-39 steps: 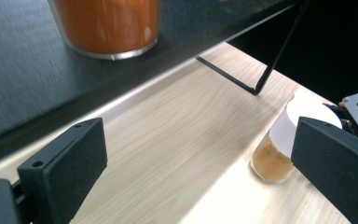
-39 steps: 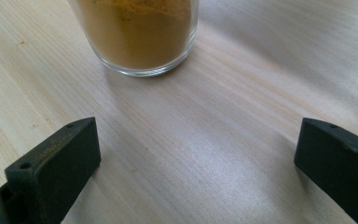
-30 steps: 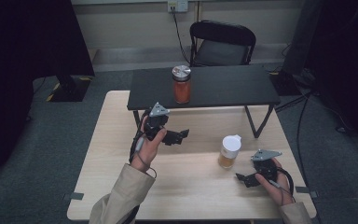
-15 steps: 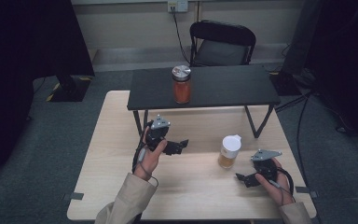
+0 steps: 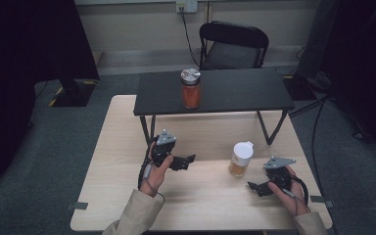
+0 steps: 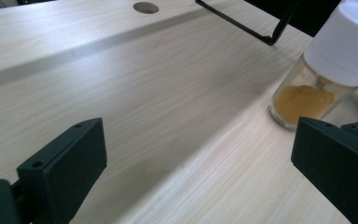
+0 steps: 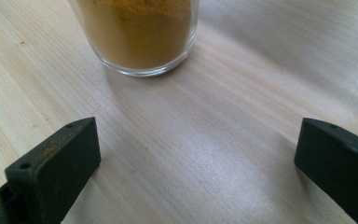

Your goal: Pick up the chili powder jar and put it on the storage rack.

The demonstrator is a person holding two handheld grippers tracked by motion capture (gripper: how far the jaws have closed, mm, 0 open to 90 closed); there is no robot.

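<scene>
Spice jar (image 5: 240, 159), glass with white cap, tan powder in the bottom part, stands upright on the wooden counter (image 5: 112, 147), right of centre, in front of the black shelf's right leg (image 5: 270, 128). Nothing touching it.

Right claw (image 5: 257, 186) sits low over the counter, just beside the jar on its near-right side, jaws aimed roughly toward it. In the right gripper view the jaws are spread wide, bare wood between them, jar base (image 7: 140, 35) just ahead, left of the centre line. Holds nothing.

Left claw (image 5: 186, 161) is near counter centre, left of the jar and apart from it, pointing to the right toward it. In the left gripper view jaws wide apart, empty; jar (image 6: 324, 70) ahead at upper right, close to the right jaw's line. A small dark hole (image 6: 145, 7) shows in the counter top farther off.

Both hands (image 5: 156, 169) come in from the near edge, beige sleeves (image 5: 134, 215).

Farther back: black shelf (image 5: 225, 90) straddles the counter's far edge, with a second jar (image 5: 191, 88) on it, orange-red contents, metal lid, upright. Behind that a black folding chair (image 5: 232, 46), grey floor, wall outlet with a cable.
</scene>
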